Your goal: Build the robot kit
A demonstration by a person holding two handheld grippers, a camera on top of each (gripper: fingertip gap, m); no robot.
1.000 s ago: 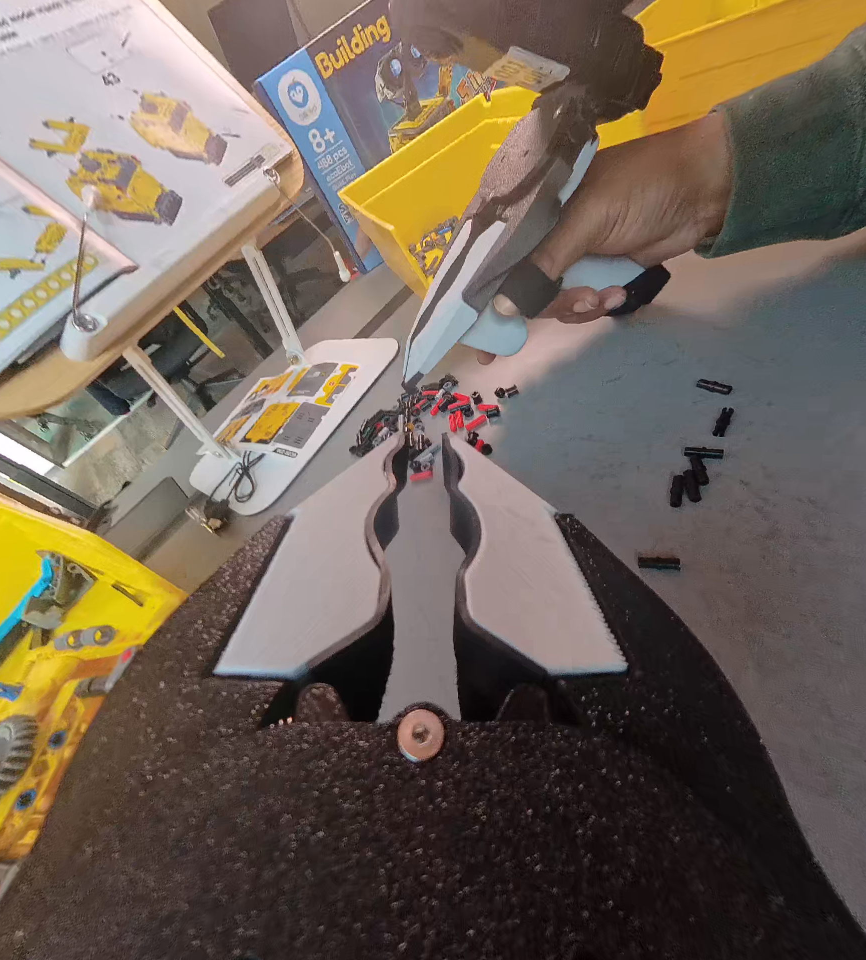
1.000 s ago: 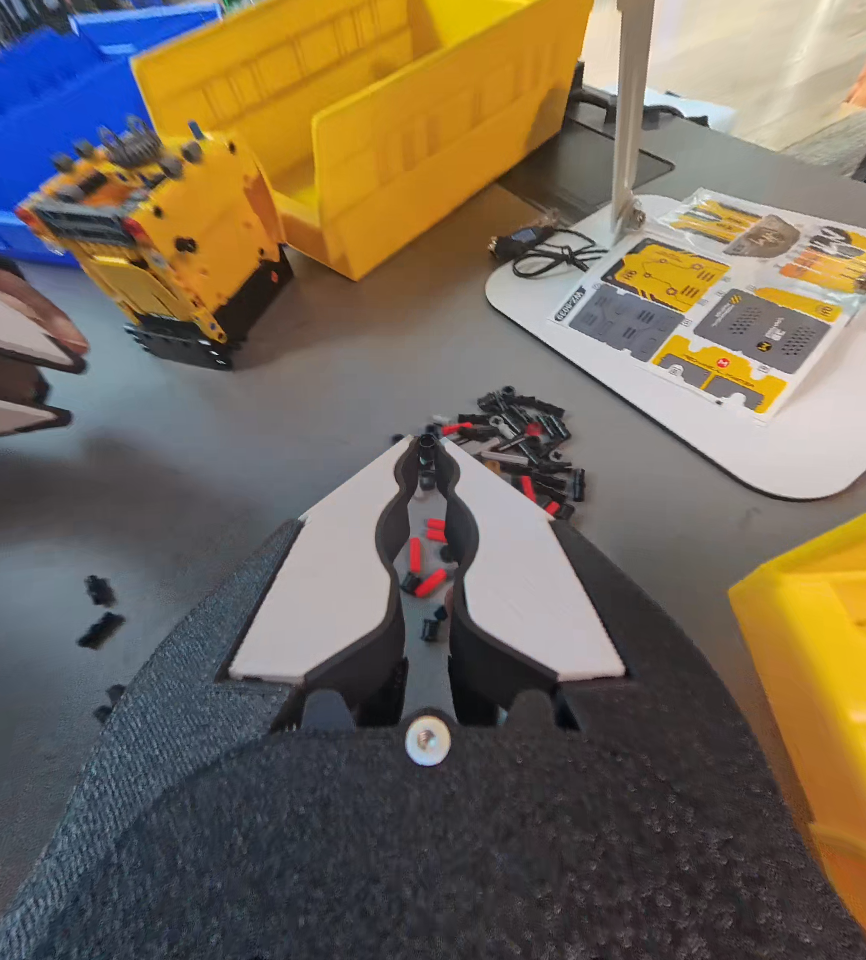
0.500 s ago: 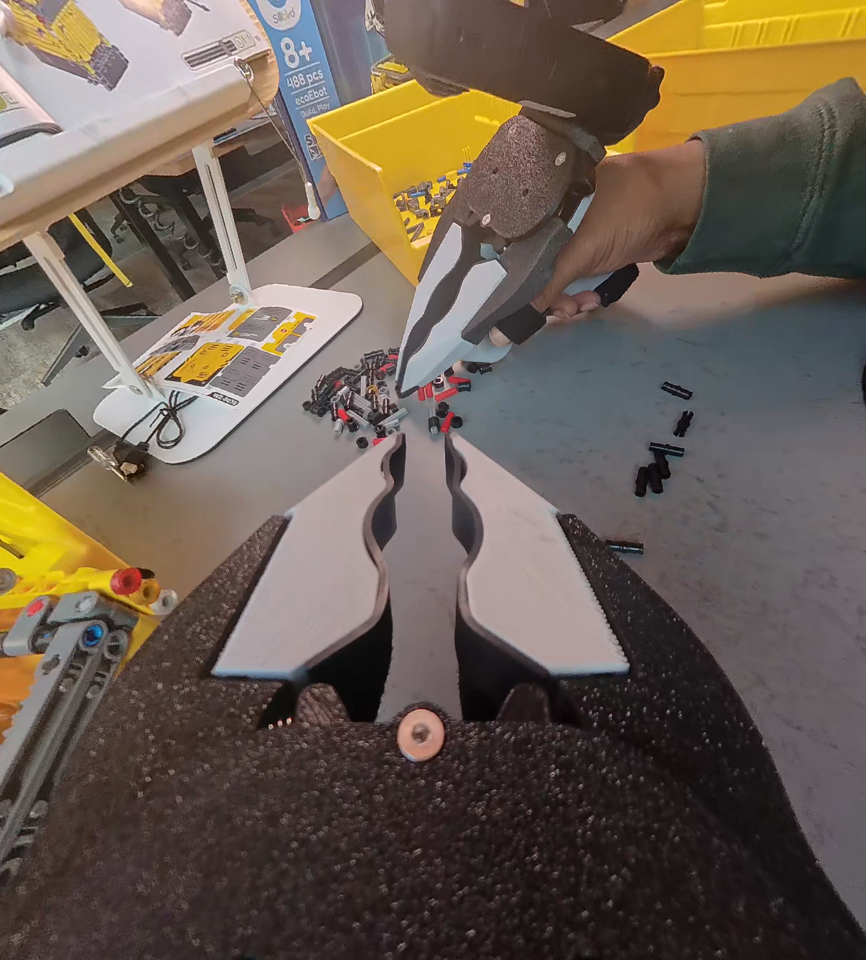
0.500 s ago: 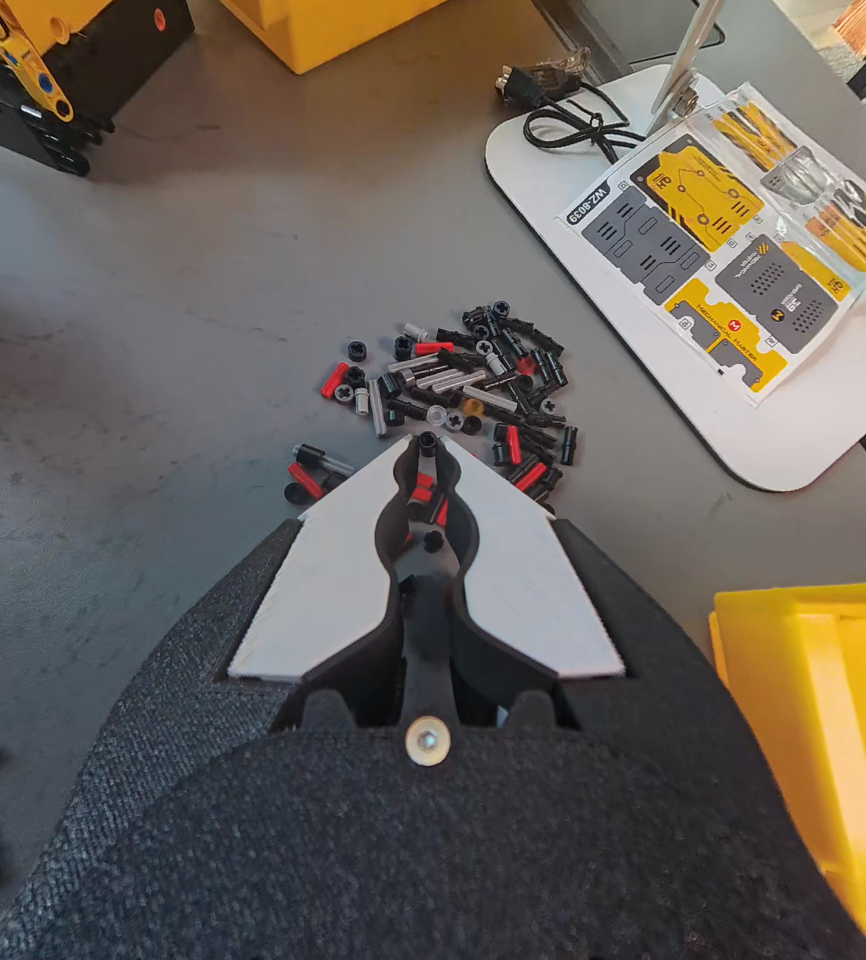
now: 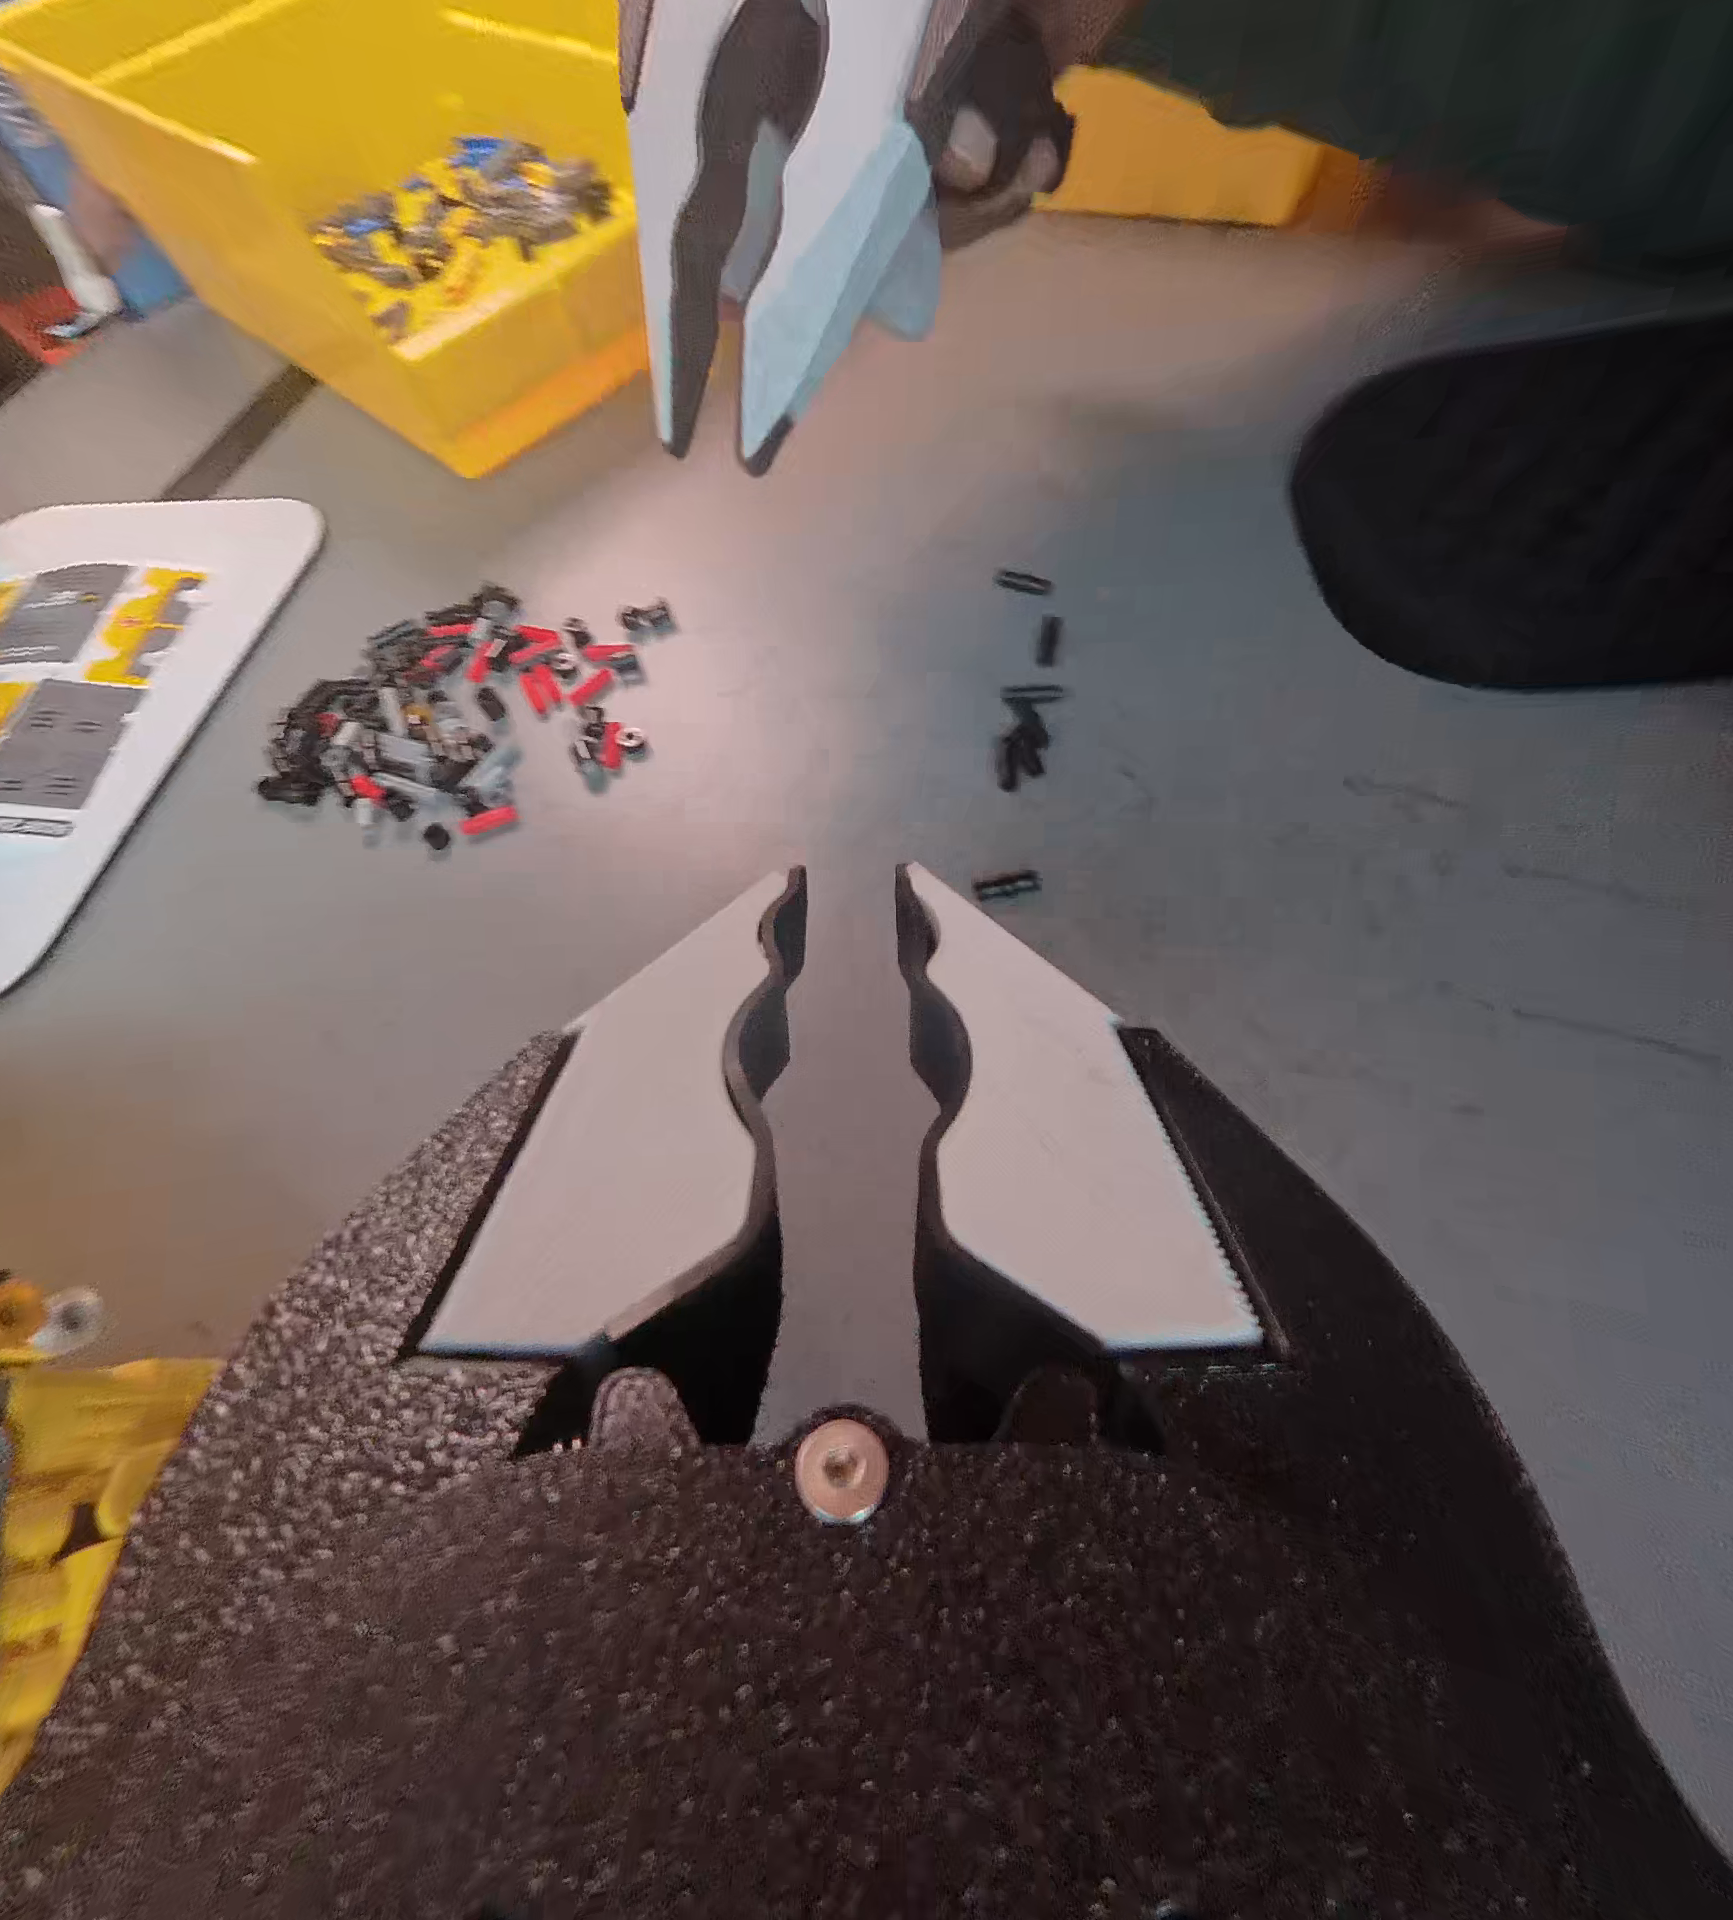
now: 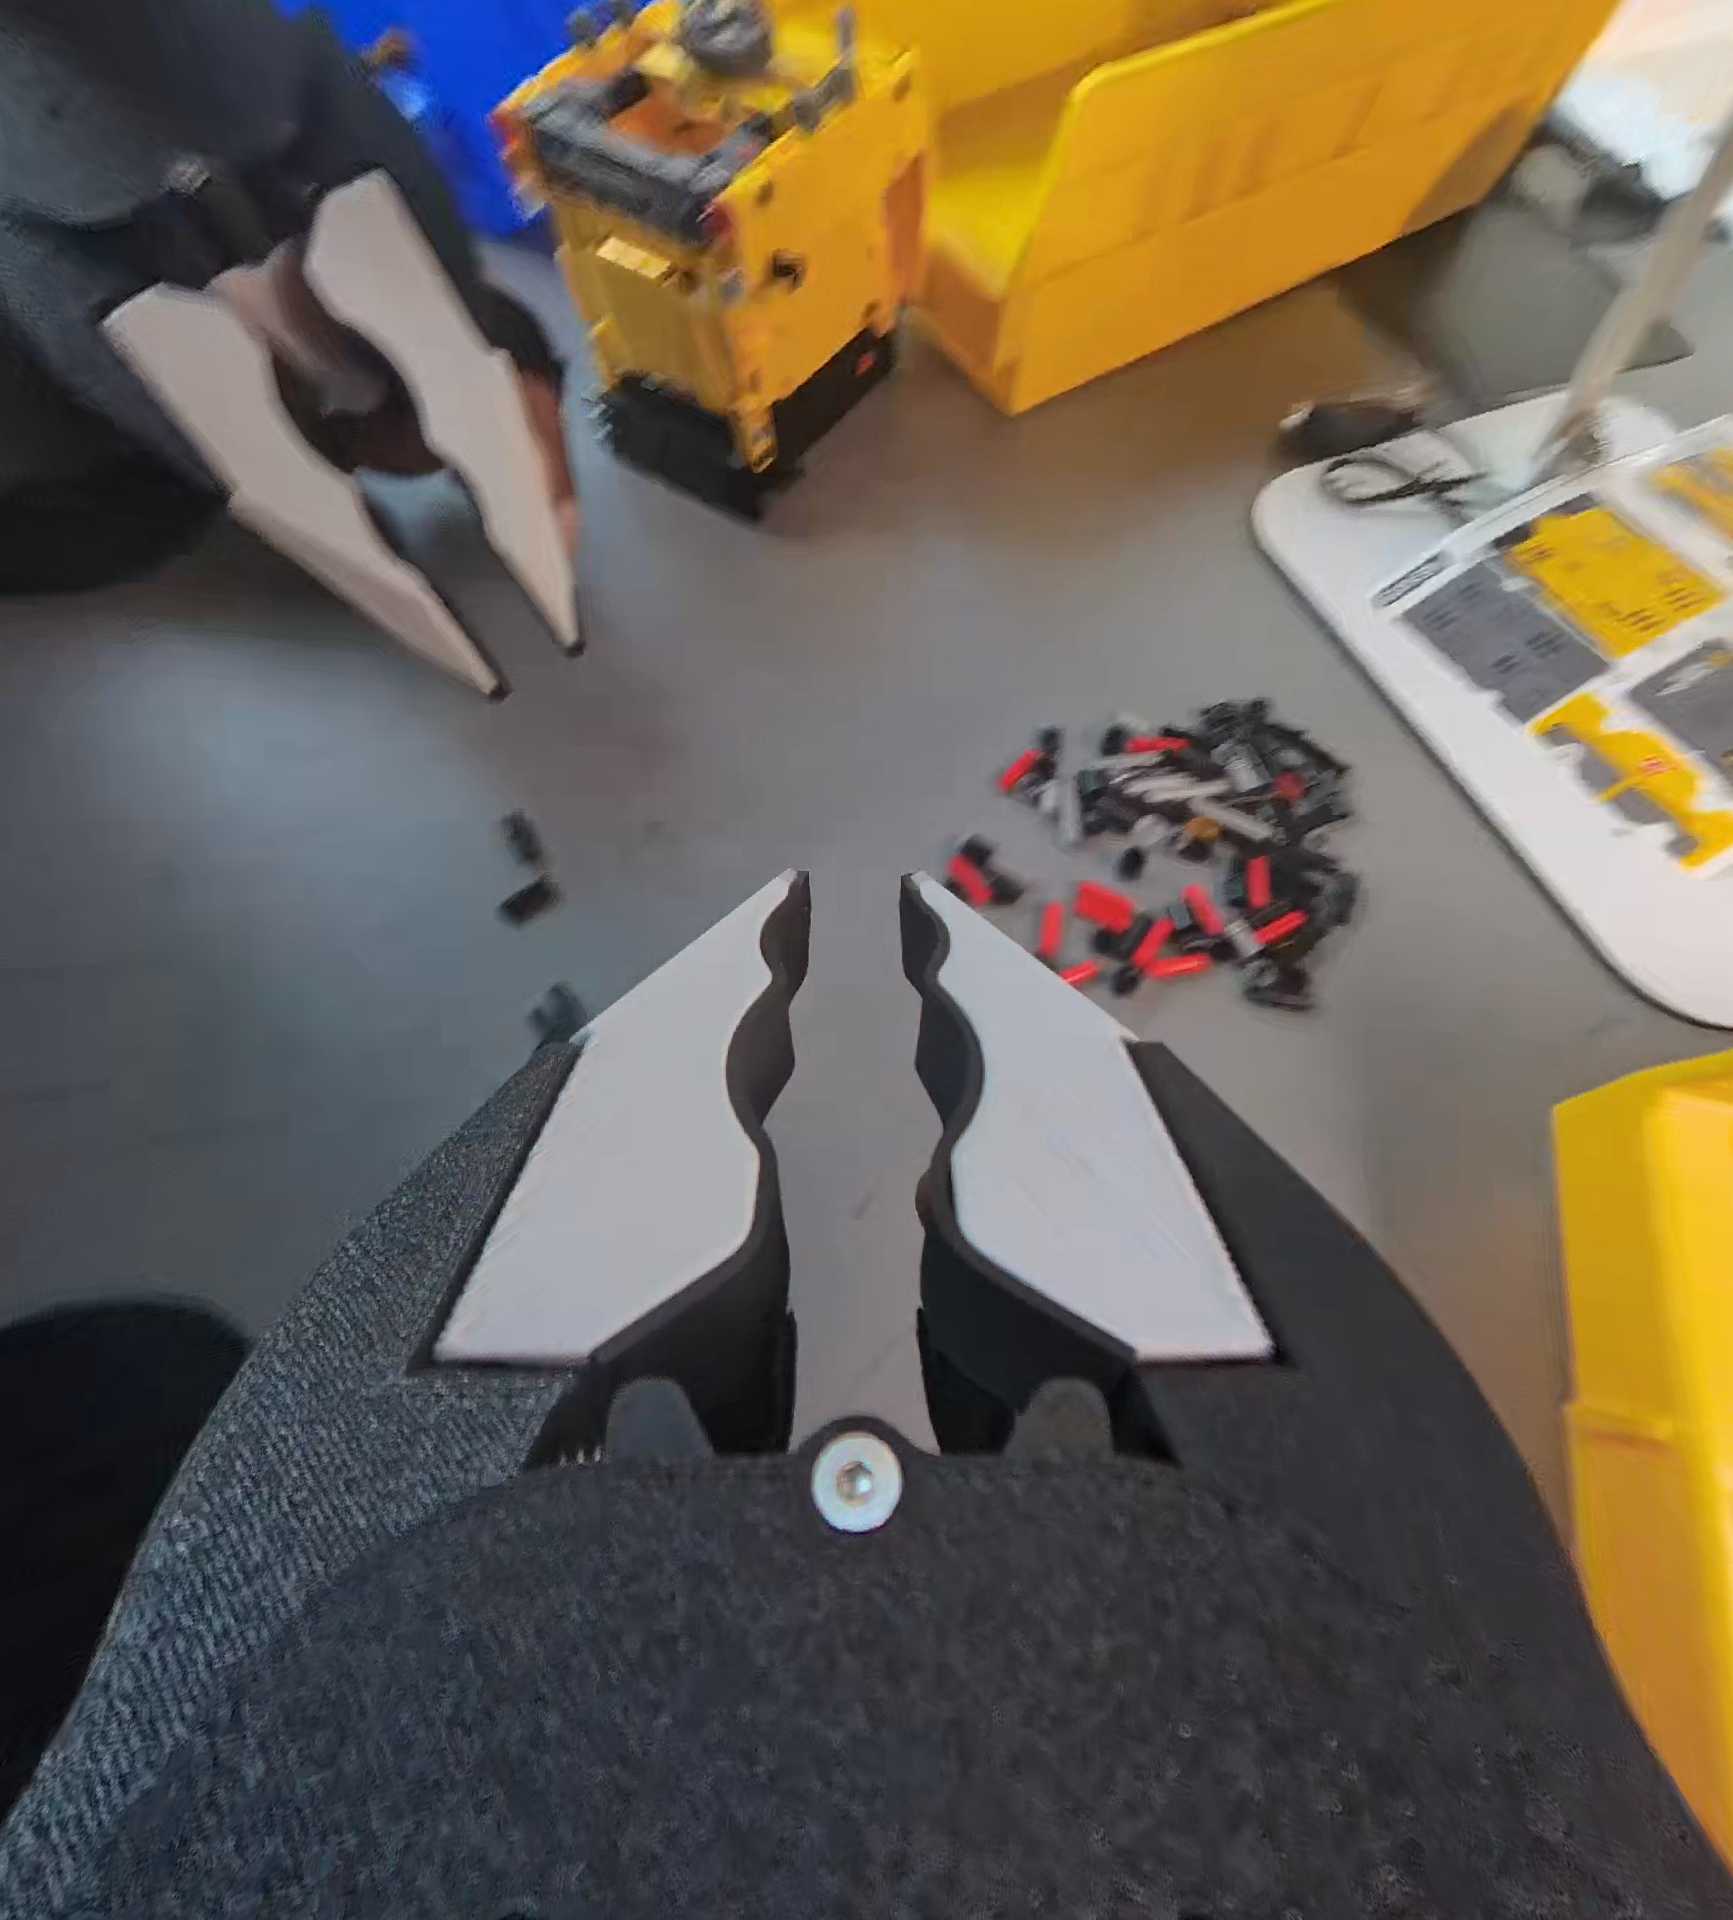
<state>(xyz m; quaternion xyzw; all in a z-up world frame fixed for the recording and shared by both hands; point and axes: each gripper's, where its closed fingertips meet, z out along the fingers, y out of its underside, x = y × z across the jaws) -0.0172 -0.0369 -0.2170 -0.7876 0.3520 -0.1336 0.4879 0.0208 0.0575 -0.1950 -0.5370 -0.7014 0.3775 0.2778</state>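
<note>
A pile of small red, black and grey pins point(image 5: 457, 717) lies on the grey table point(image 5: 1361, 1039); it also shows in the right wrist view point(image 6: 1184, 862). My left gripper point(image 5: 851, 873) is open by a narrow gap and empty, above bare table to the right of the pile. My right gripper point(image 6: 854, 883) is open by a narrow gap and empty, just left of the pile. Each gripper shows in the other's view, the right one point(image 5: 716, 452) raised above the table and the left one point(image 6: 535, 670). A few loose black pins point(image 5: 1023, 727) lie apart from the pile.
A yellow brick-built vehicle model point(image 6: 727, 260) stands behind the left gripper. Yellow bins point(image 5: 322, 208) point(image 6: 1724, 1455) stand around. A white stand base with a sticker sheet point(image 6: 1620, 675) lies beside the pile. A dark green sleeve point(image 5: 1464, 104) is at top right. The tips of one gripper are about 11 cm away from the tips of the other.
The right gripper was shut at the pile on a small black piece; it has opened, lifted and swung left. The left gripper has pulled back and right from the pile.
</note>
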